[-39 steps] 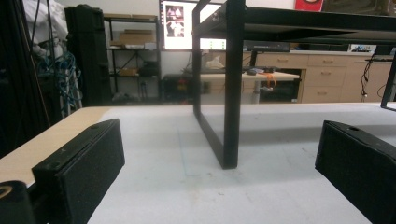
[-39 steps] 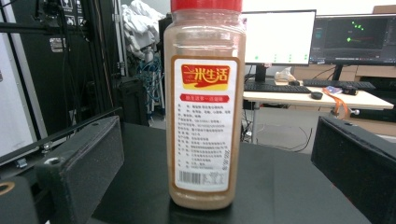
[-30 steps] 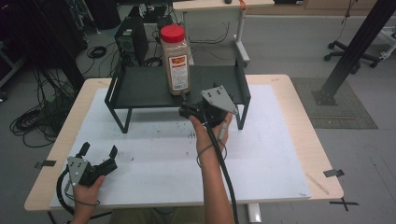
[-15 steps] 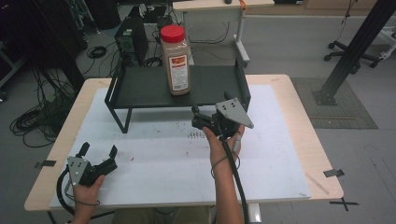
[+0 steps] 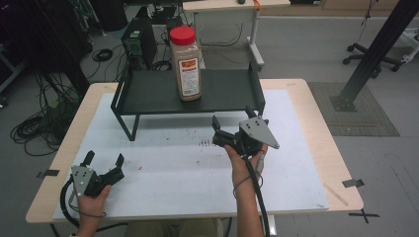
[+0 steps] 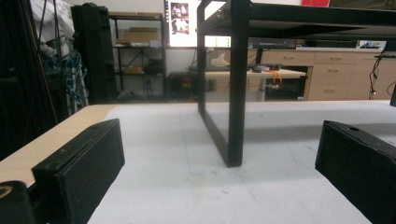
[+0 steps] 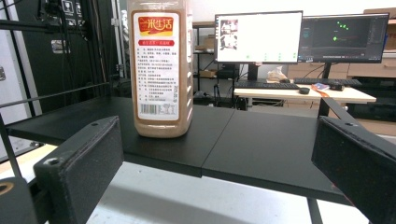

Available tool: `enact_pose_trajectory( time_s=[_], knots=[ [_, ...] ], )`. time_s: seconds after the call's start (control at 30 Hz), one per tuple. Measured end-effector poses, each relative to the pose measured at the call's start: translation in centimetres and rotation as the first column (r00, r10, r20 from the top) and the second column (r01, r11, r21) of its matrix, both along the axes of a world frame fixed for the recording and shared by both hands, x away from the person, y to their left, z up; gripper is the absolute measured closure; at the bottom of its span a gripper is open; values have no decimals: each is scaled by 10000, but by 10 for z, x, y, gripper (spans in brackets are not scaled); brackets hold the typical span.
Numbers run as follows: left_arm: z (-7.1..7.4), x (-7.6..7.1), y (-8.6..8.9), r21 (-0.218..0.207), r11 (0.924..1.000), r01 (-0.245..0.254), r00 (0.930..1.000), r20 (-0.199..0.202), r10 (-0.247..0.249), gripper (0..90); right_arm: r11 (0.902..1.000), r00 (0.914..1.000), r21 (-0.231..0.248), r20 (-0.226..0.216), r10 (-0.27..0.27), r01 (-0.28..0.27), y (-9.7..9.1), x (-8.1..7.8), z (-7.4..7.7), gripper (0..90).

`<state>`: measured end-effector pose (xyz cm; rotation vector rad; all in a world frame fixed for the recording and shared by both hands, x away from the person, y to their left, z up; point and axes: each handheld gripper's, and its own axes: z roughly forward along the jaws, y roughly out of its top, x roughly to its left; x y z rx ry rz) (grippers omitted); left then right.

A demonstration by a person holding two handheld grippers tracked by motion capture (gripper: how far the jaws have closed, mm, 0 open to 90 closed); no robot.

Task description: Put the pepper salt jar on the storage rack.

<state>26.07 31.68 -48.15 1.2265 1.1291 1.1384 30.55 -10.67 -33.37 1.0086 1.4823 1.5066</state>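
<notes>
A tall jar point(image 5: 185, 64) of brown powder with a red lid stands upright on the black raised shelf point(image 5: 225, 91) at the back of the table. My right gripper point(image 5: 232, 123) hovers open just in front of the shelf's right half, apart from the jar. Seen from the right gripper view, the jar point(image 7: 162, 70) stands ahead and to the left on the shelf point(image 7: 233, 140), and nothing lies between the wide-apart jaws. My left gripper point(image 5: 104, 159) rests open at the table's front left, pointing at the shelf leg point(image 6: 236, 93).
A white mat point(image 5: 188, 173) covers the wooden table point(image 5: 316, 128). The shelf's legs and side rails stand at the mat's back. Cables, a computer case and a black stand lie on the floor beyond the table.
My right gripper has drawn back from beside the jar, toward the person and slightly right. The jar stays on the shelf. The left gripper has not moved.
</notes>
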Motion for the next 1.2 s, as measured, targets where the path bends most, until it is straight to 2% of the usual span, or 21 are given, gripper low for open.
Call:
enact_pose_trajectory(
  time_s=[0.2, 0.4, 0.7, 0.93, 1.2],
  knots=[
    [0, 0, 0, 10, 10000, -27, 10000, -3, 27, 16, 9999, 10000, 94, 78, -50, 50, -5, -6, -12, 18],
    [0, 0, 0, 13, 10000, -76, 10000, -22, 76, 16, 9988, 9996, 399, 74, -278, 275, -16, -12, -28, 16],
    [0, 0, -1, 28, 9999, -120, 9999, -28, 120, 16, 9976, 9982, 353, -46, -599, 600, -27, -15, -54, 7],
    [0, 0, -1, 42, 9999, -145, 9999, -42, 145, 16, 9966, 9966, 346, -366, -735, 747, -32, -15, -76, 7],
    [0, 0, -1, 51, 9998, -173, 9998, -69, 173, 18, 9944, 9932, 172, -531, -1033, 1044, -40, -16, -96, 7]
  ],
)
